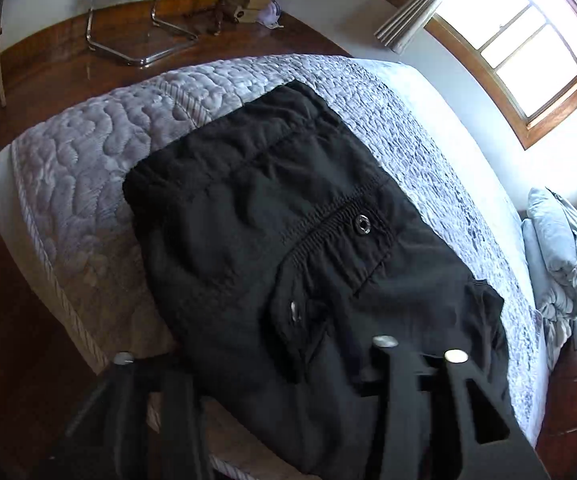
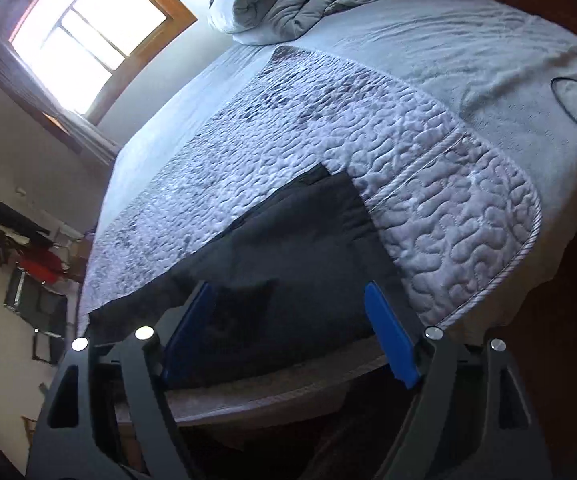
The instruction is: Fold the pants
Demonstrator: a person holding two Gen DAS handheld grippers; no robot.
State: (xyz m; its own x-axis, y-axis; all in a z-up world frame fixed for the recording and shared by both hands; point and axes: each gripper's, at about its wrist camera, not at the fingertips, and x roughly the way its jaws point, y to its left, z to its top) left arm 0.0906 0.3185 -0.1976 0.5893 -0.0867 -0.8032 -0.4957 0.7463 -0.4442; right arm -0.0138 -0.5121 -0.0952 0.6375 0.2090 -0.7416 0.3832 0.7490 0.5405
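So there's just the one pair of black pants (image 1: 288,248), lying in a folded stack on the quilted bedspread (image 1: 88,152) near the bed's edge, probably parked there so both hands can reach it without leaning. Two grippers total. The right gripper (image 2: 288,328) has its blue fingers (image 2: 388,340) spread wide with a dark bit of cloth between them, pads not pressing on it. The left gripper (image 1: 272,412) hangs over the near end of the pants; its fingers mostly blend into the black fabric, so I can't tell its state.
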